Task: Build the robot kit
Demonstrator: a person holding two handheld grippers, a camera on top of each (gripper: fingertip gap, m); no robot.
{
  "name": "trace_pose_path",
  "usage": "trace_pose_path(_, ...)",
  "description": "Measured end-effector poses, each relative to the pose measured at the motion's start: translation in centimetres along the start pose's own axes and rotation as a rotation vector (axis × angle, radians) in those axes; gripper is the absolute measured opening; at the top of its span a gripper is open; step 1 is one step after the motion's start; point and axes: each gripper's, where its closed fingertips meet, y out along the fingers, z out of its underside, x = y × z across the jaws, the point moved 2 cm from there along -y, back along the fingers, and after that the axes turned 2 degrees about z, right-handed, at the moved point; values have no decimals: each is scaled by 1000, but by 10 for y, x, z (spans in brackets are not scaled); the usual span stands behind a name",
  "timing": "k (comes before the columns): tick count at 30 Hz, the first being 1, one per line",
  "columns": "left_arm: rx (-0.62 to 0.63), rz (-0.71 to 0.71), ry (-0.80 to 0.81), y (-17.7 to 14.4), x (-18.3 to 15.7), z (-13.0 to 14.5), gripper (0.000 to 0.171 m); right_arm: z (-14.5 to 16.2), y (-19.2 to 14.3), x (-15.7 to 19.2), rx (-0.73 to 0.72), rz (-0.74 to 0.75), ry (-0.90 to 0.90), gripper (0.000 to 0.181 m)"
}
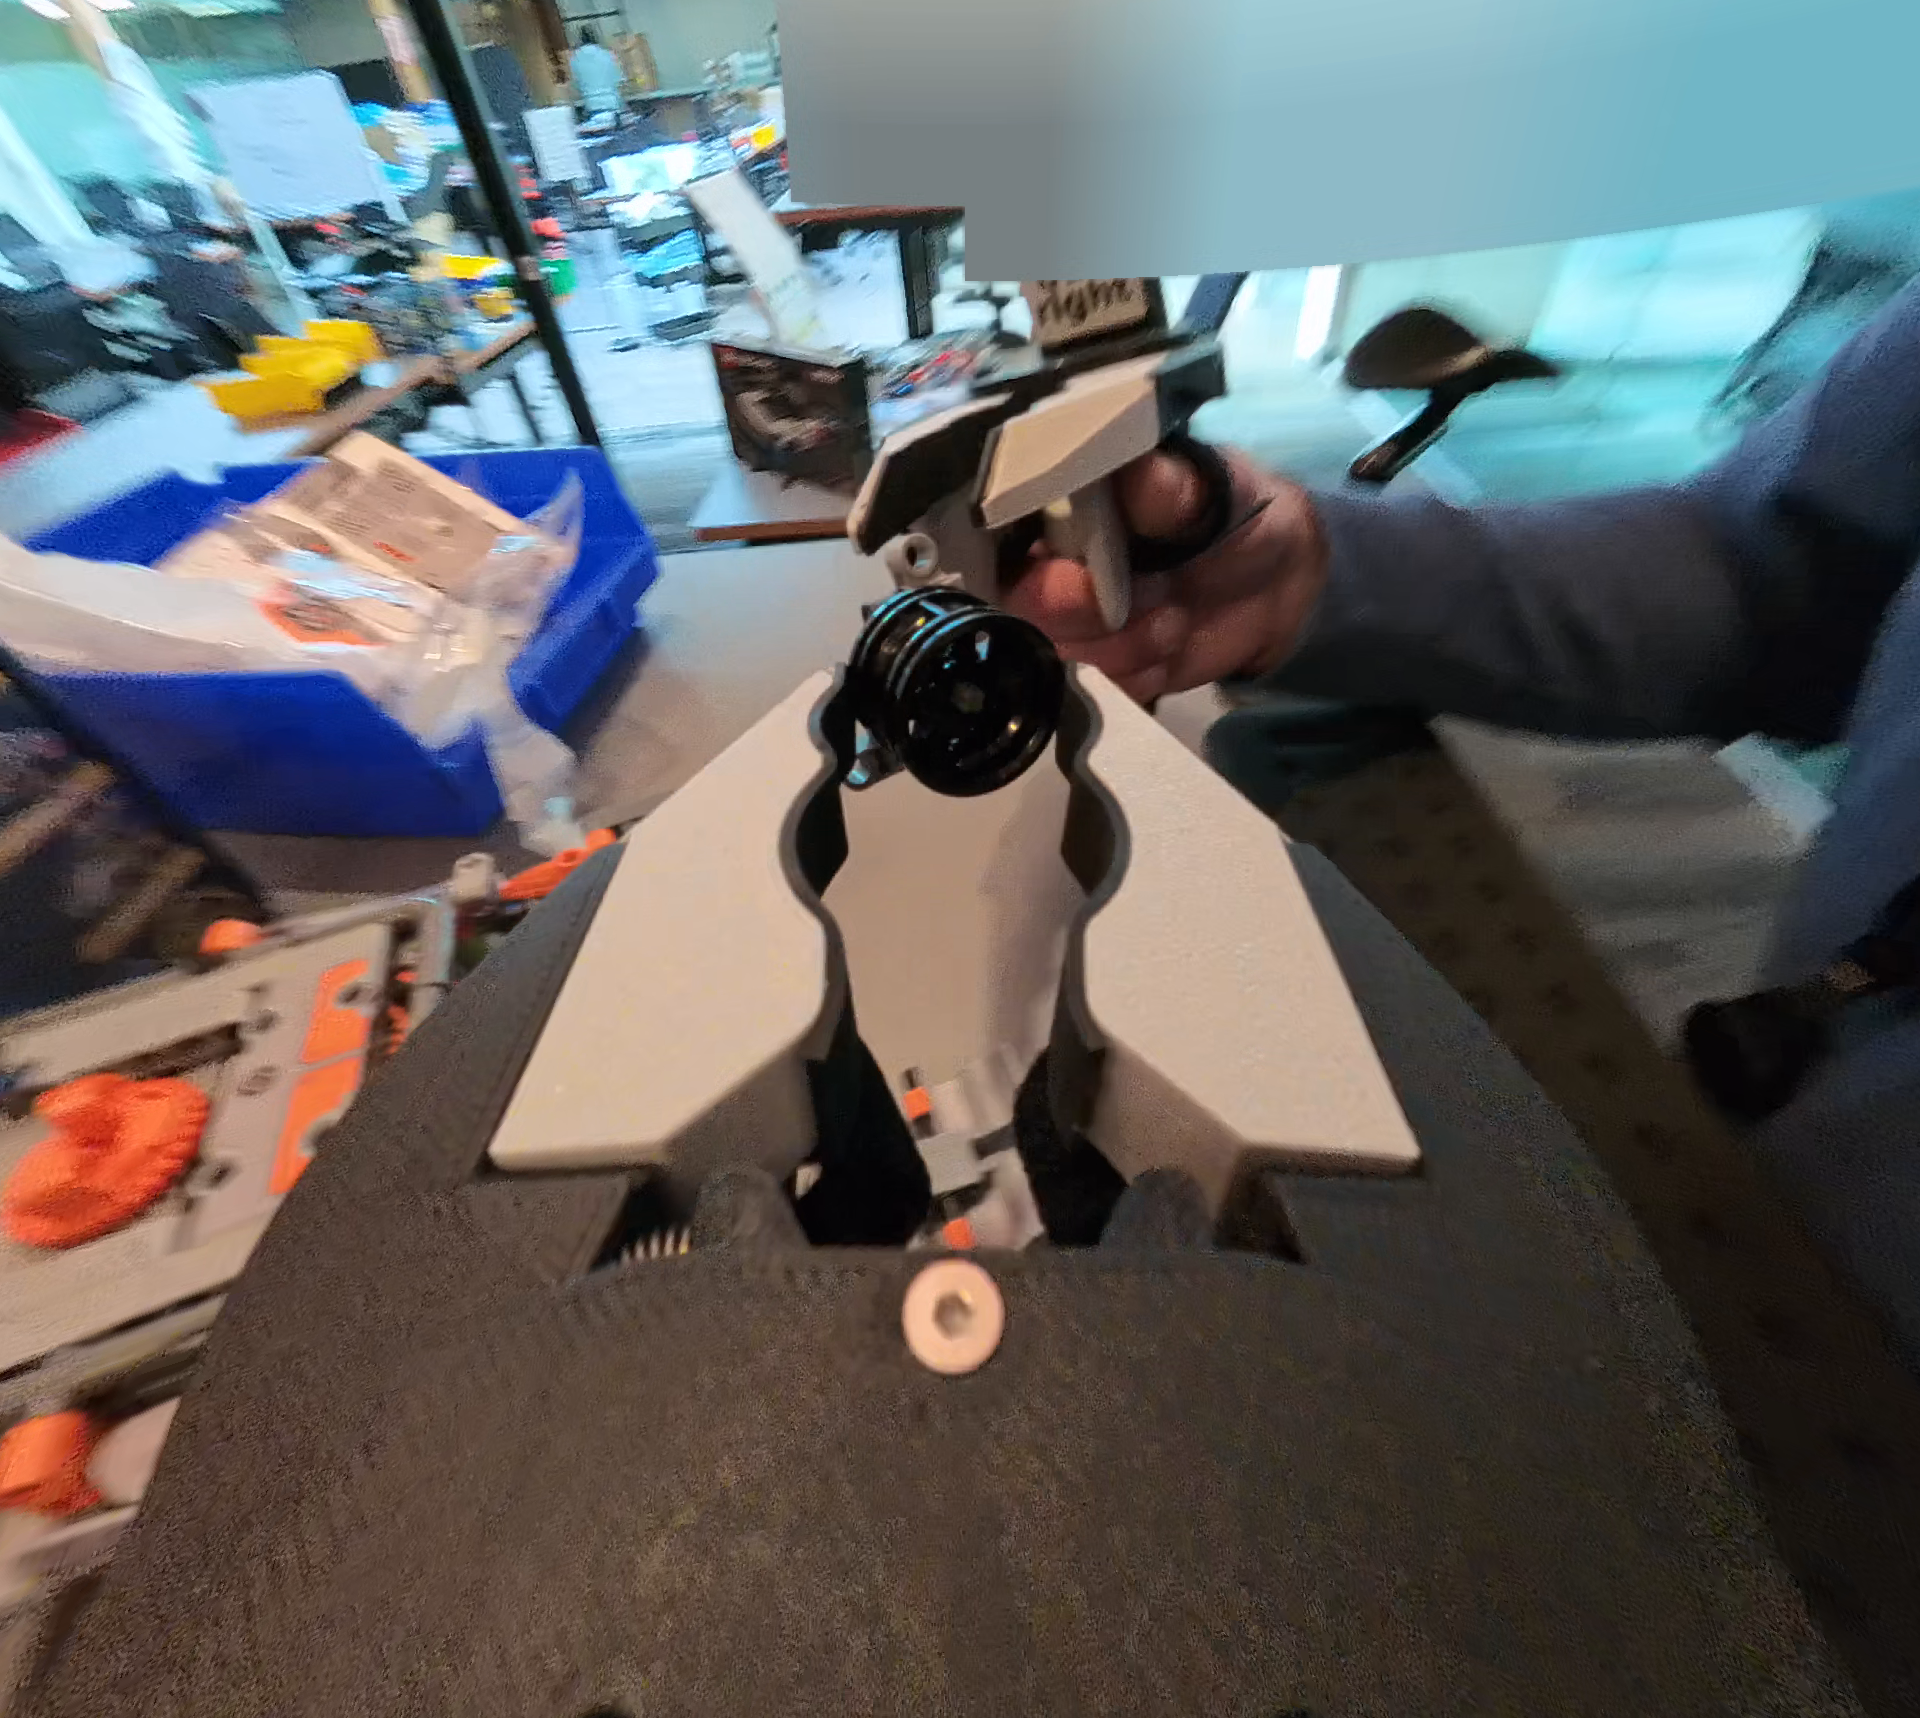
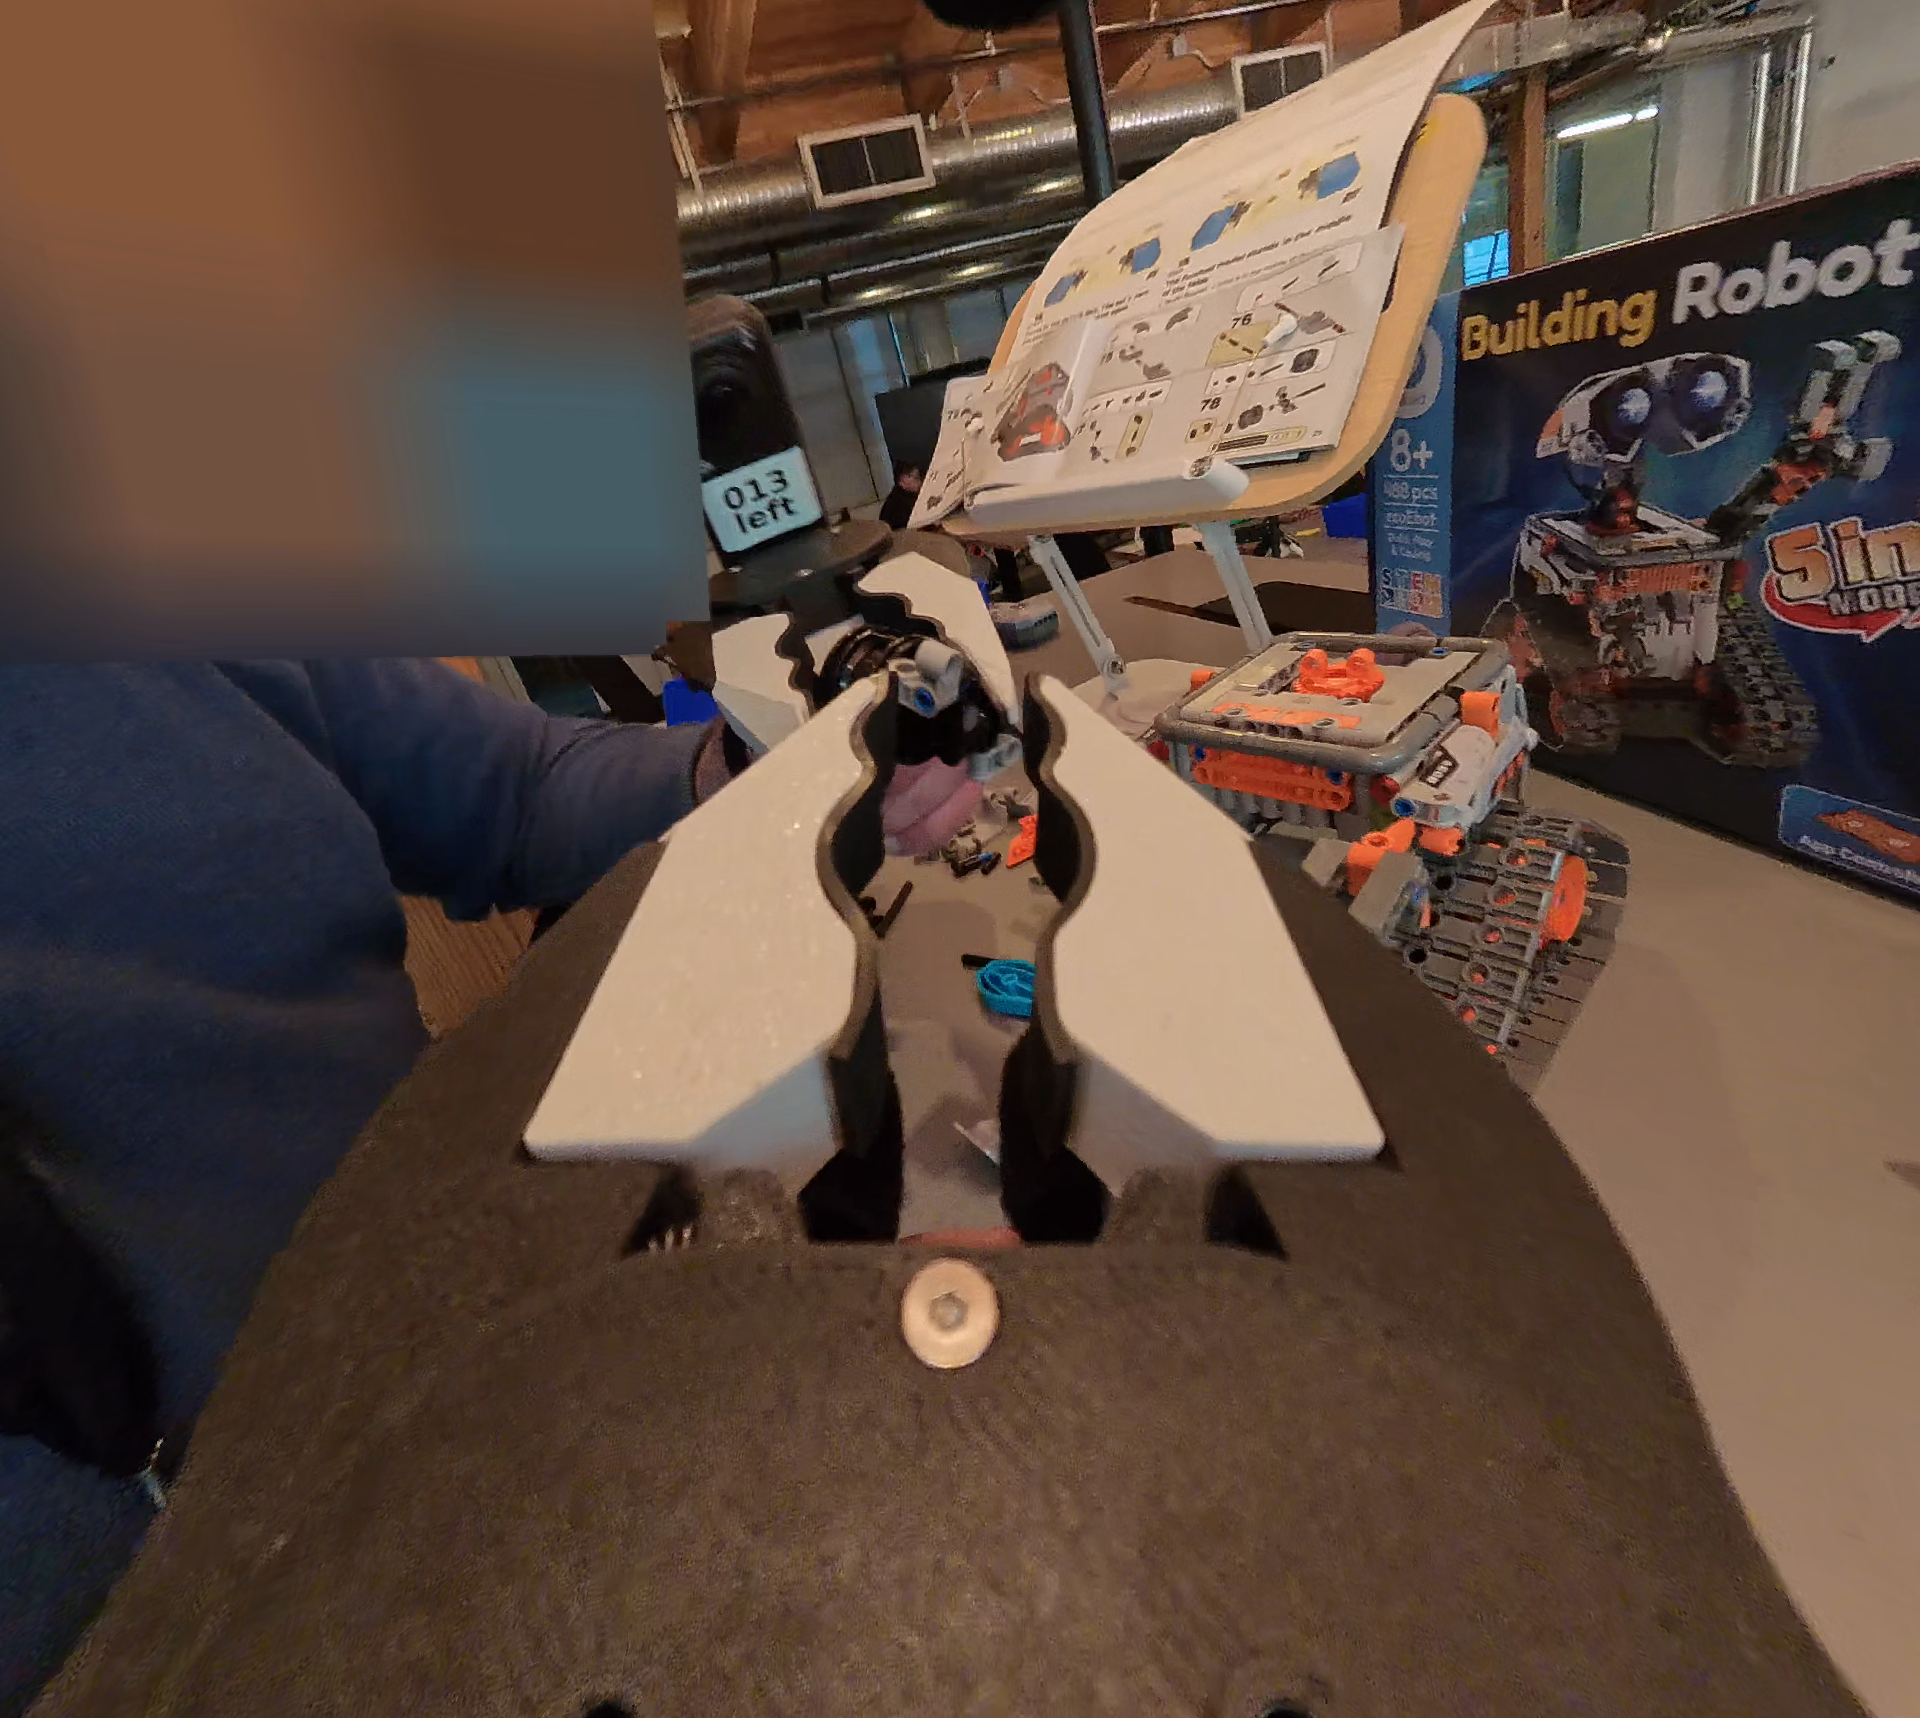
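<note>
My left gripper (image 1: 956, 707) is shut on a black wheel (image 1: 961, 718) and holds it in the air between its fingertips. My right gripper (image 2: 961, 712) is held by a hand and meets the wheel from the far side; it also shows in the left wrist view (image 1: 914, 525). Its jaws stand narrowly apart around a small grey connector with a blue pin (image 2: 932, 669), which is pressed against the wheel (image 2: 862, 655). The left gripper shows beyond it in the right wrist view (image 2: 883, 619). Part of the connector is hidden by the fingers.
A grey and orange tracked robot model (image 2: 1382, 764) stands on the table at the right, also low left in the left wrist view (image 1: 208, 1097). An instruction booklet on a wooden stand (image 2: 1195, 338) and a printed box (image 2: 1714, 505) are behind. A blue bin of plastic bags (image 1: 312, 733). Loose small parts (image 2: 1003, 982) lie below. Less than 4 cm separates the two grippers' tips.
</note>
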Motion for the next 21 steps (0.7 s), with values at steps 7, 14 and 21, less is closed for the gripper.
trace_pose_path(7, -288, 346, -458, -13, 1, -12, 36, 4, 10, 1, 68, 86, -115, 22)
trace_pose_path(14, -338, 419, -578, -14, 2, -16, 36, -6, 21, 15, 102, 124, -316, 24)
trace_pose_path(21, -283, 436, -552, -10, -6, -16, 36, -8, 27, 21, 236, 254, -666, 17)
